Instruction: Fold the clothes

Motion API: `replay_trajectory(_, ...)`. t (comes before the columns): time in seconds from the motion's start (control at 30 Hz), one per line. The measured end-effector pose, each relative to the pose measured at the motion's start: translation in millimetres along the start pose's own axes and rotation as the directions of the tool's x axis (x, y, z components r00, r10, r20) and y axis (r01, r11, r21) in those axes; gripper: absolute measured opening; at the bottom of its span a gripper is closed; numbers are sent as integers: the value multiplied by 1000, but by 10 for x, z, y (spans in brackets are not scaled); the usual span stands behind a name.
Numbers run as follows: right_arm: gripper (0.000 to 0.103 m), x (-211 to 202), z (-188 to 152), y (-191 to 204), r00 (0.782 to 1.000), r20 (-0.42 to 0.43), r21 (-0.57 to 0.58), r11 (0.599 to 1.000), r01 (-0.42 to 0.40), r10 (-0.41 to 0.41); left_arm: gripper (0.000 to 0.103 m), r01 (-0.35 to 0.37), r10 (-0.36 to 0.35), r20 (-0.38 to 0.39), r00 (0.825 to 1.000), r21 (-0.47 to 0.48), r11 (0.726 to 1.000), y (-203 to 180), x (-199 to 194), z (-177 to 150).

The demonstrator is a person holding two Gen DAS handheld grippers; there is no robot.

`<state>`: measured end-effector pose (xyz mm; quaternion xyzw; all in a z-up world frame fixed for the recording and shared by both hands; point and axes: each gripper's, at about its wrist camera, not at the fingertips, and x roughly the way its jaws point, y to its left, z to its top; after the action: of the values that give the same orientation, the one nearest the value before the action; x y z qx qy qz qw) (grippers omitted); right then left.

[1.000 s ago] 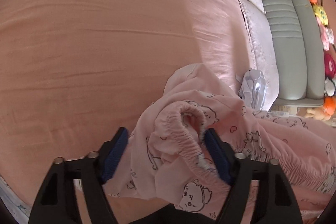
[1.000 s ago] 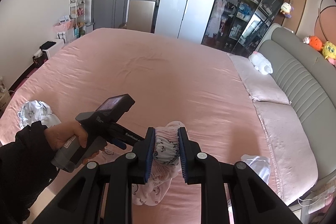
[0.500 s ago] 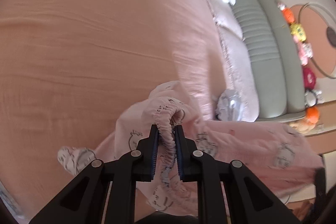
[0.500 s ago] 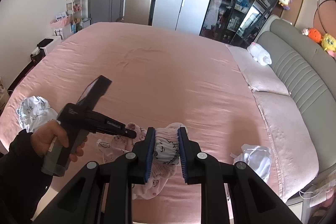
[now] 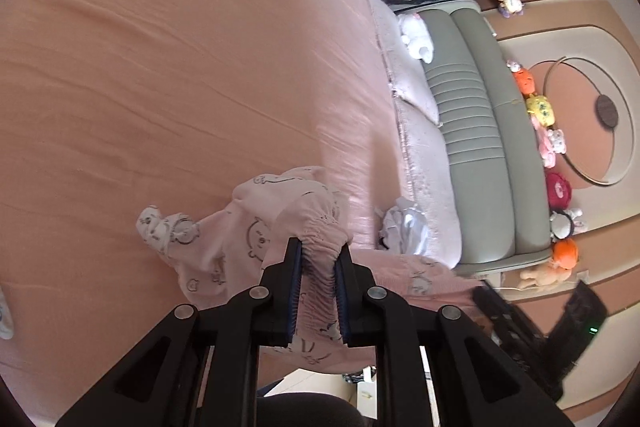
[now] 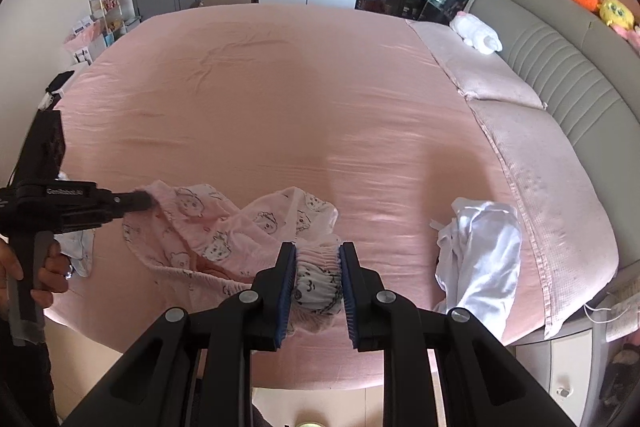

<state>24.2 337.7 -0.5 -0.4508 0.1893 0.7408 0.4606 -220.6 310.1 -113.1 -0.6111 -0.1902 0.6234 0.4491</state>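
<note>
Pink cotton printed with little cartoon bears: we have the trousers (image 6: 224, 227) strung between our two grippers above the near edge of the bed (image 6: 280, 99). Our right gripper (image 6: 318, 267) has its jaws narrowed onto a bunch of the gathered elastic waistband, and our left gripper (image 5: 318, 267) is likewise clamped on a stretch of that same ruffled band. In the right view we can see the left gripper off at the bed's left side, the fabric running taut from its tip and sagging in the middle towards the sheet.

We judge this two-point hold on the waist is meant to spread the garment wide so that it can be laid flat before any fold is made. The legs trail loose below, with one end resting on the sheet in the left view.

A crumpled white garment (image 6: 476, 247) lies by the bed's near right corner, just beside the pillows (image 6: 532, 147), apart from our work. Folding proper has not yet begun.
</note>
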Motion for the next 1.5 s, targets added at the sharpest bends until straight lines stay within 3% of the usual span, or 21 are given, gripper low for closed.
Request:
replay_trajectory(0.33, 23, 252, -237, -156, 994, -110, 47, 999, 15, -10, 13, 20, -25, 71, 997, 72, 997, -555, -97, 72)
replay_trajectory(0.57, 23, 292, -279, -248, 993, -118, 76, 997, 33, -23, 13, 59, -80, 129, 988, 162, 985, -973, -322, 204)
replay_trajectory(0.73, 24, 255, -275, -215, 993, -117, 79, 997, 16, -7, 13, 42, -72, 145, 987, 203, 978, -1144, -395, 270)
replay_trajectory(0.9, 24, 164, -267, -130, 995, -93, 90, 995, -31, 40, 13, 14, -47, 145, 988, 218, 976, -1233, -414, 268)
replay_trajectory(0.97, 33, 157, -273, -84, 993, -86, 106, 991, -77, 86, 13, 13, -45, 143, 989, 220, 975, -1257, -415, 267)
replay_trajectory(1.03, 54, 171, -281, -30, 989, -85, 131, 986, -106, 118, 13, 2, -34, 144, 989, 220, 976, -1303, -409, 279)
replay_trajectory(1.5, 55, 75, -298, 388, 962, -50, 183, 949, -256, 269, 13, -32, -30, 209, 978, 286, 958, -1834, -568, 373)
